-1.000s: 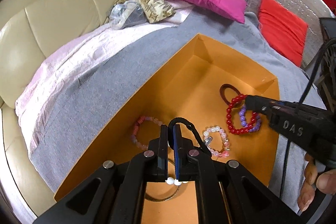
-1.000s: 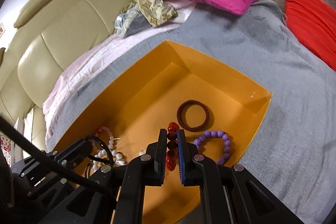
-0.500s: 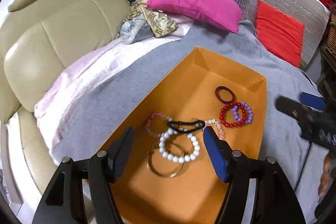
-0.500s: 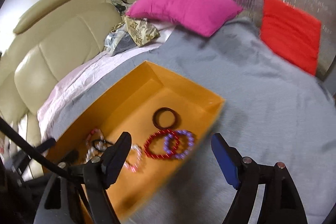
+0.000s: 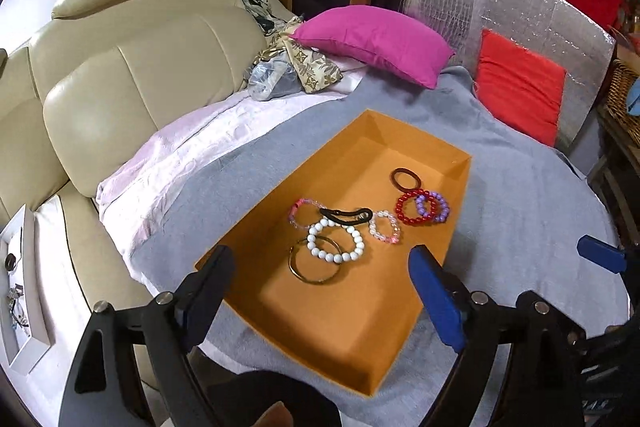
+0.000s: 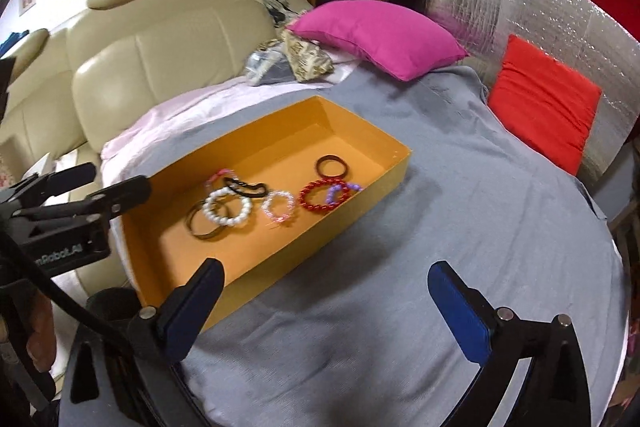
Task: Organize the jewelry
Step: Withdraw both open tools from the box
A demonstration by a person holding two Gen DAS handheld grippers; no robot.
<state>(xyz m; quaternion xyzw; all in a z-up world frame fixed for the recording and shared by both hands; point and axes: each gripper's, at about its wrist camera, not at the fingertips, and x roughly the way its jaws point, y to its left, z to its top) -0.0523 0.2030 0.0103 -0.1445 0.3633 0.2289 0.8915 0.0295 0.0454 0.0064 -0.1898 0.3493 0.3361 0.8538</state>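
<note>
An orange box (image 5: pixel 336 327) (image 6: pixel 256 259) lies on a grey blanket. In it are a white bead bracelet (image 5: pixel 335 241) (image 6: pixel 228 210), a metal bangle (image 5: pixel 316 269), a black hair tie (image 5: pixel 346 217) (image 6: pixel 245 187), a pink bead bracelet (image 5: pixel 385 227) (image 6: pixel 279 206), a red bead bracelet (image 5: pixel 414 209) (image 6: pixel 320 195), a purple bead bracelet (image 5: pixel 434 207) and a brown hair band (image 5: pixel 407 179) (image 6: pixel 332 166). My left gripper (image 5: pixel 320 295) is open and empty, held above the box's near end. My right gripper (image 6: pixel 326 311) is open and empty over the blanket, right of the box.
A beige leather sofa (image 5: pixel 132 75) runs along the left. A magenta pillow (image 5: pixel 376 43) and a red cushion (image 5: pixel 520 87) lie at the back before a silver foil panel (image 5: pixel 520 15). A white tray (image 5: pixel 20 287) sits at the far left.
Both grippers opened and pulled back and up from the box. The left let go of the black hair tie, the right let go of the red bead bracelet; both now lie in the box.
</note>
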